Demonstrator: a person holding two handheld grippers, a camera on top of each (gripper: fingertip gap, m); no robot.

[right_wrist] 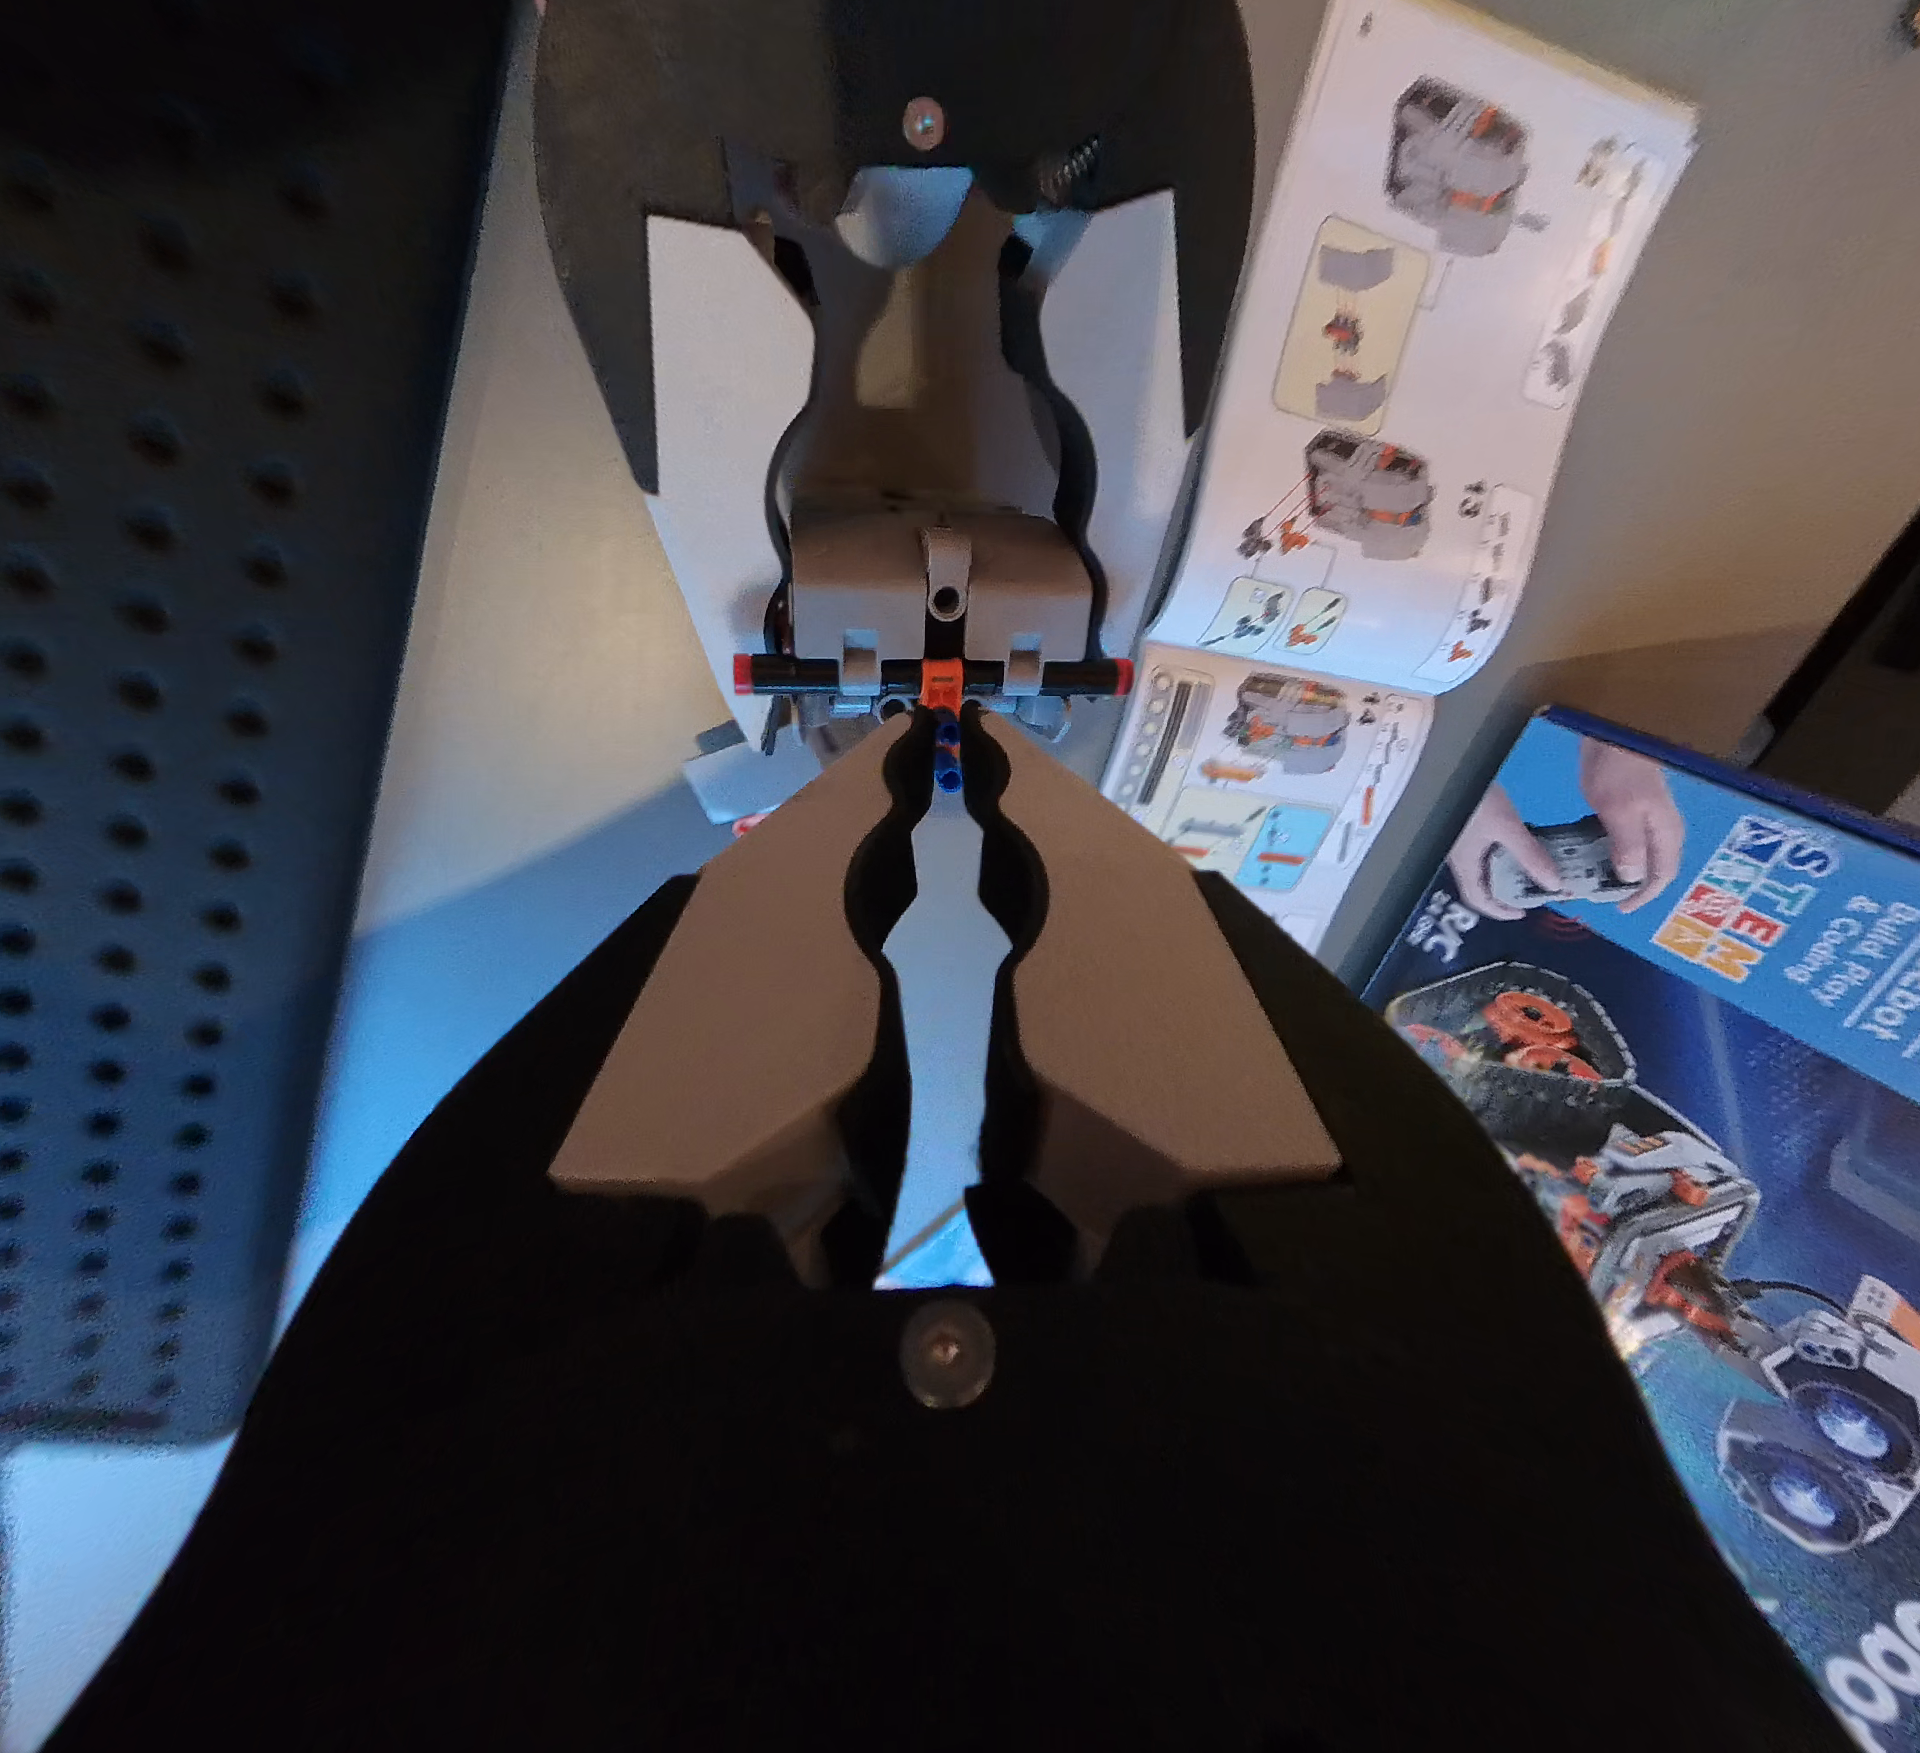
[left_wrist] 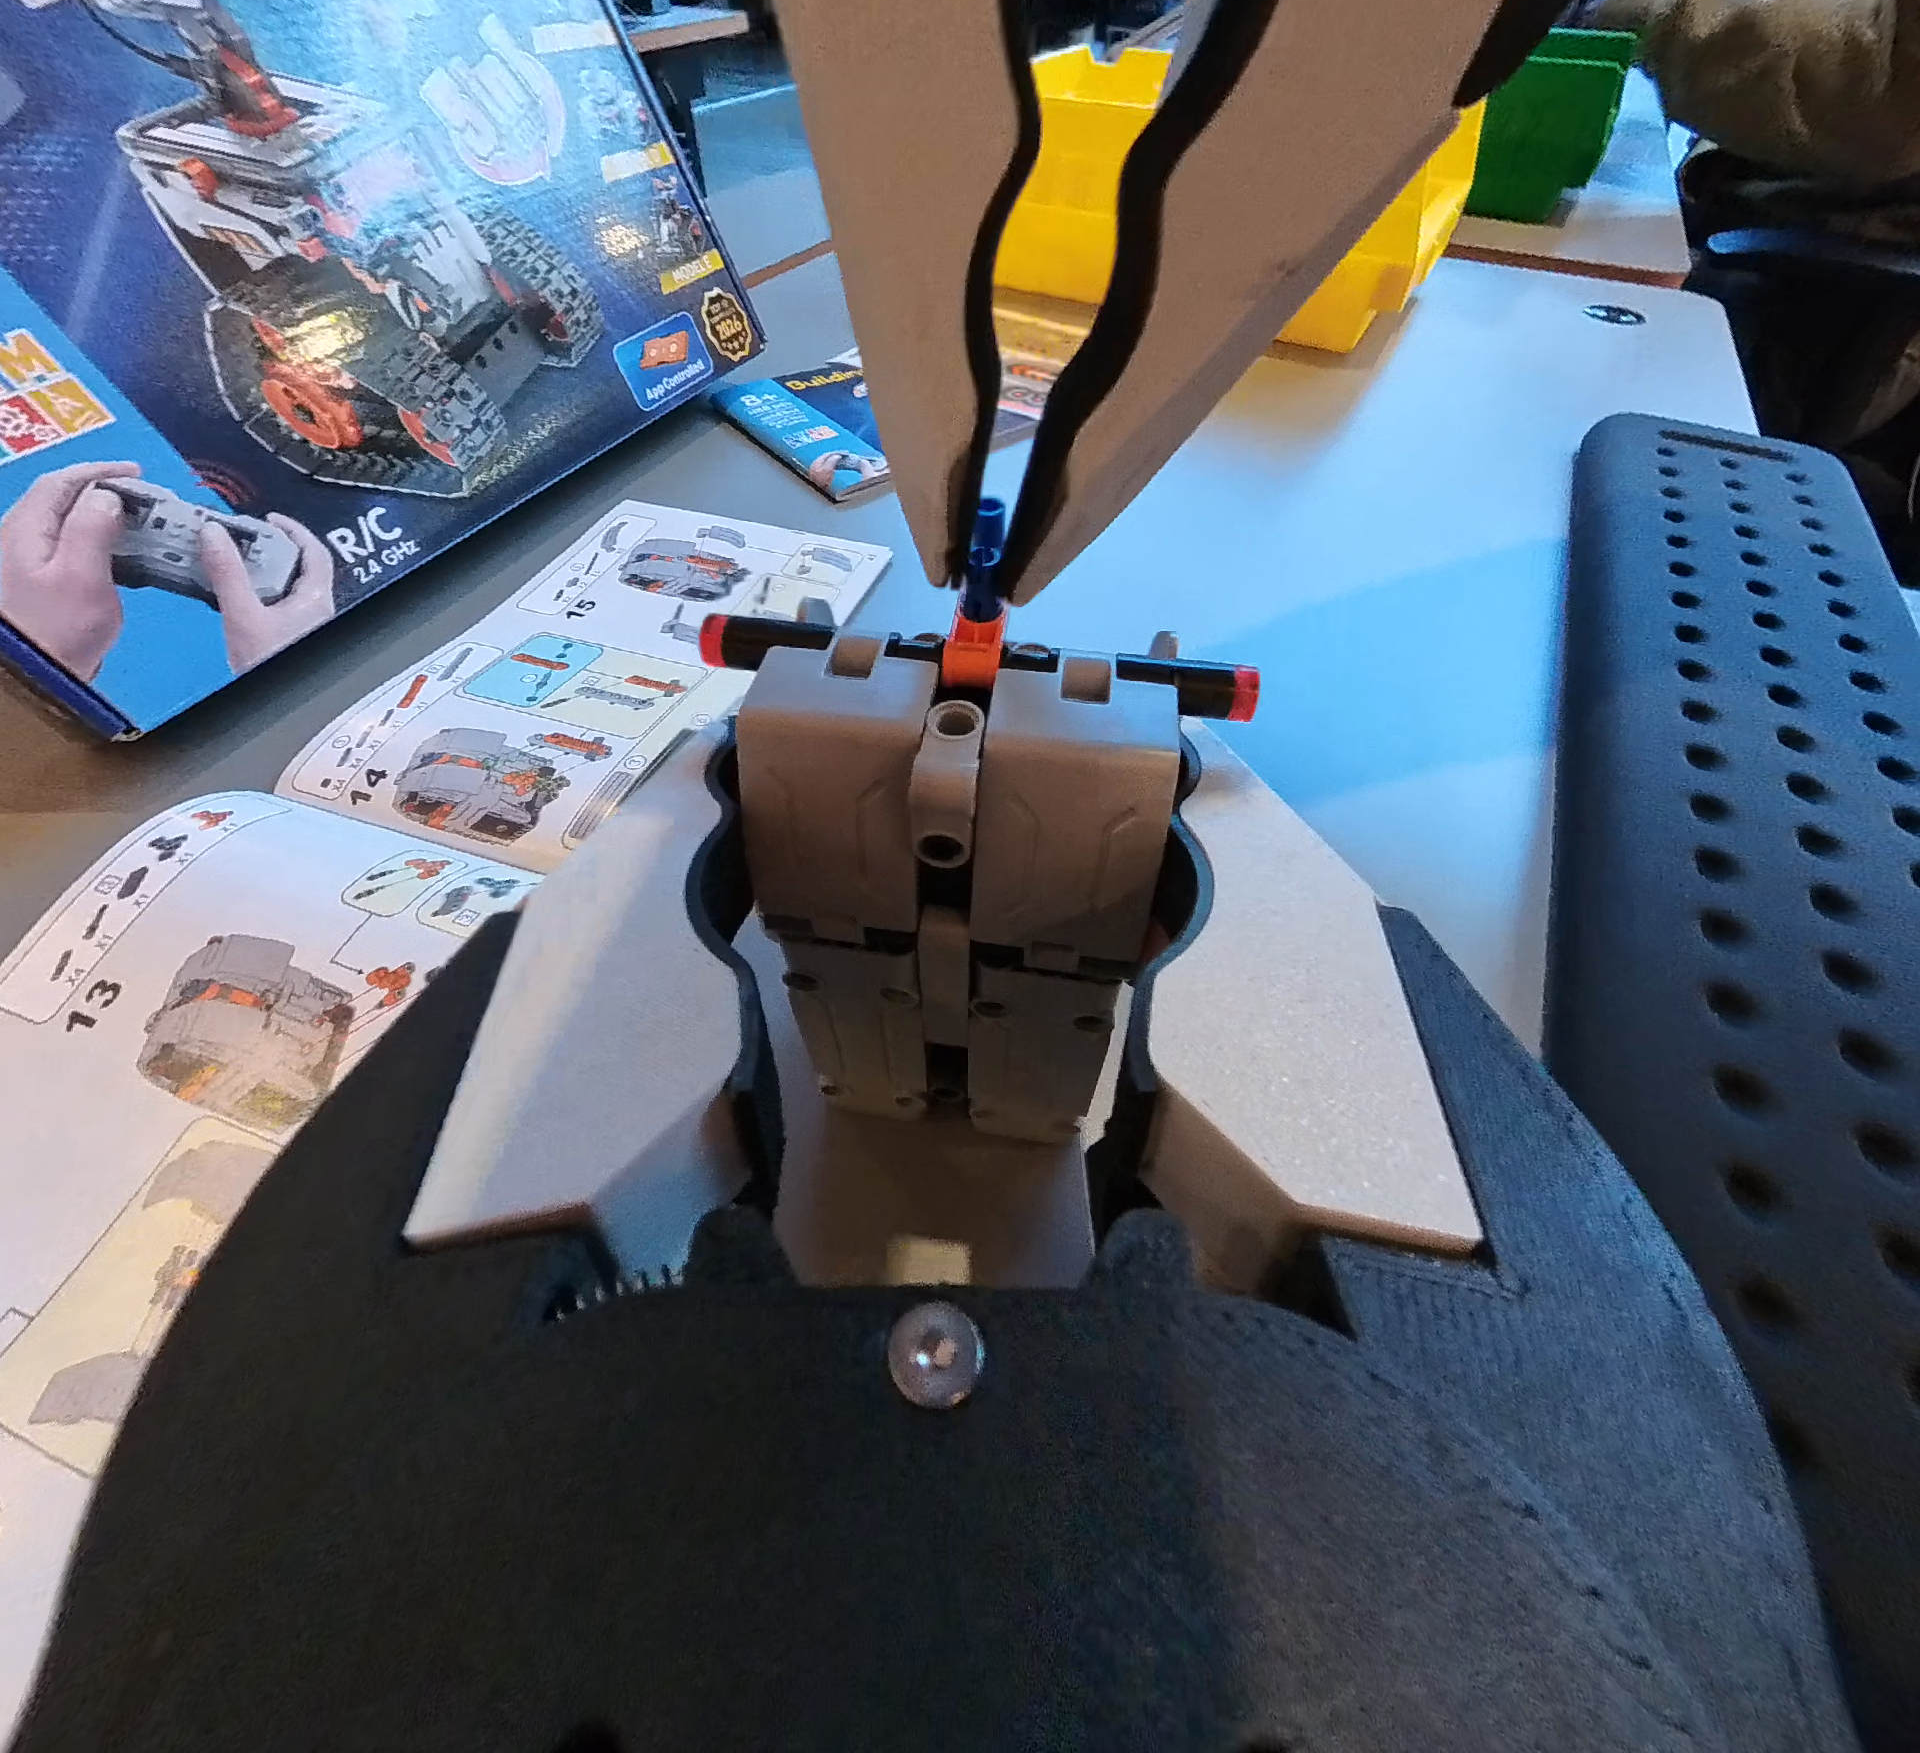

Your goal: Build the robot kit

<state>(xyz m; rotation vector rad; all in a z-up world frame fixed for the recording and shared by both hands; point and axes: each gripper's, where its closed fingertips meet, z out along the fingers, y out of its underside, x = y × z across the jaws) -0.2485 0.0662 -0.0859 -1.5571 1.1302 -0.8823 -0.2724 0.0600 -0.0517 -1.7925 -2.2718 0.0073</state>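
Left wrist view, table (left_wrist: 1403, 560): pale grey top, bare between the yellow bin (left_wrist: 1101, 176) and the dark perforated panel (left_wrist: 1756, 768) on the right; its far edge runs behind the bins.
Toy box (left_wrist: 312, 249): large blue carton propped at the left, closing that side off.
Instruction booklet (left_wrist: 312, 872): open and curled, lying flat under and left of the grippers; likely to slide if brushed.
Left gripper (left_wrist: 961, 872): fingers set at a middling width and clamped on the flanks of the grey brick assembly (left_wrist: 961, 830), held clear of the table.
Grey brick assembly: rigid moulded plastic, looks light; the broad side panels seem the soundest grip, while the black cross axle (left_wrist: 977, 659) with red end caps sticks out and could snag.
Right gripper (right_wrist: 943, 747): fingers nearly closed, tips pinching the blue pin (right_wrist: 943, 753).
Blue pin: tiny, smooth, probably slippery; it meets the orange connector (right_wrist: 940, 680) at the axle's middle.
Room: open above and toward the far bare table; tight left and right.
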